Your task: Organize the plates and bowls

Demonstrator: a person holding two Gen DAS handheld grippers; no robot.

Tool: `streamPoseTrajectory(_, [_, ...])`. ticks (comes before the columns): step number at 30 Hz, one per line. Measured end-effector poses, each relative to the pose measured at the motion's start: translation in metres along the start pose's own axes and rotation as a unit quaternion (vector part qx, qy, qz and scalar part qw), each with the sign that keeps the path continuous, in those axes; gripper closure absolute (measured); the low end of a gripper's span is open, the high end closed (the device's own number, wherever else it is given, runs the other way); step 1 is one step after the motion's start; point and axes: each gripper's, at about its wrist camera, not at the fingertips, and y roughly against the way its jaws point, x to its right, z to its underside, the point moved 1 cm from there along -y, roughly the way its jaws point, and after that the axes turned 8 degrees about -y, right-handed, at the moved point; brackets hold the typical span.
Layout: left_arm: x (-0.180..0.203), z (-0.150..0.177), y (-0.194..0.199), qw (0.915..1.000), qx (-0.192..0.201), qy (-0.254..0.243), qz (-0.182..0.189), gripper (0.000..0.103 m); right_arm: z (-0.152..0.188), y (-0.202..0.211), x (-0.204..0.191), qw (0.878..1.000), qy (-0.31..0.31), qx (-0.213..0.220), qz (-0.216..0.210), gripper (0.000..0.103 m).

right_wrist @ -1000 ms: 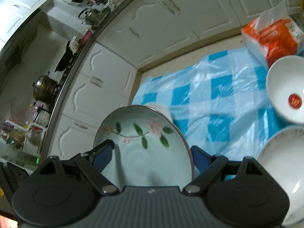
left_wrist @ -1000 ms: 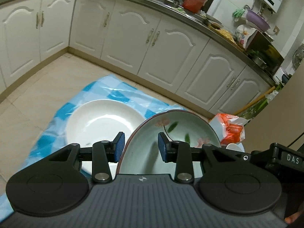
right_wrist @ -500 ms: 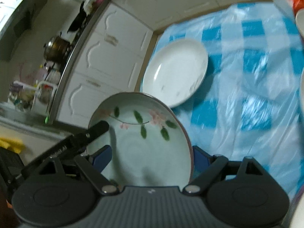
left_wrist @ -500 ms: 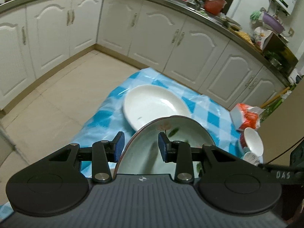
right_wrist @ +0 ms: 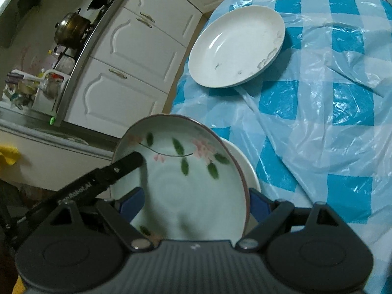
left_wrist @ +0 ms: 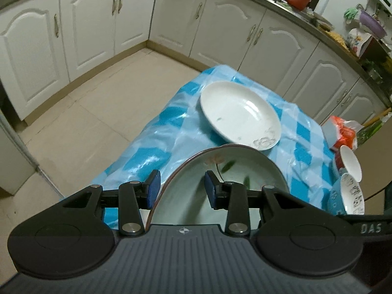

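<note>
A pale green floral plate (left_wrist: 220,183) is held between both grippers above the blue checked table cloth (left_wrist: 159,152). My left gripper (left_wrist: 182,187) is shut on its rim. My right gripper (right_wrist: 193,203) spans the same plate (right_wrist: 186,171), its jaws wide on either edge. A finger of the left gripper (right_wrist: 127,161) reaches over the plate's left rim in the right wrist view. A white plate (right_wrist: 245,169) lies just under the floral one. A larger white plate (left_wrist: 240,115) rests farther off on the cloth, also in the right wrist view (right_wrist: 237,46).
Small bowls (left_wrist: 350,178) and an orange tissue pack (left_wrist: 343,132) sit at the table's right edge. White kitchen cabinets (left_wrist: 98,36) and tiled floor (left_wrist: 85,122) surround the table. A pot (right_wrist: 71,27) stands on the counter.
Both grippers have carried the floral plate back toward the near end of the table. The large white plate now lies farther away. A second white plate has come into view under the floral one.
</note>
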Motion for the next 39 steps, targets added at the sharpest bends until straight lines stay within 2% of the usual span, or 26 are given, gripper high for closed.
streamPoseTrajectory(16, [-0.021,0.022,-0.021,0.9995,-0.031,0.002,-0.010,0.059,0.011,-0.020,-0.005,0.999,0.022,-0.008,0.028,0.013])
streamPoseTrajectory(23, [-0.026,0.025,-0.025,0.9992,-0.034,-0.005,-0.019,0.062,0.014,-0.024,-0.014,0.999,0.042,-0.003,0.033,0.013])
streamPoseTrajectory(32, [-0.030,0.029,-0.028,0.9992,-0.038,-0.013,-0.004,0.062,0.010,-0.029,-0.012,0.998,0.028,-0.017,0.050,0.012])
streamPoseTrajectory(39, [-0.032,0.021,-0.022,0.9992,-0.030,-0.028,-0.003,0.045,-0.008,0.005,-0.025,0.997,0.054,0.036,0.036,0.008])
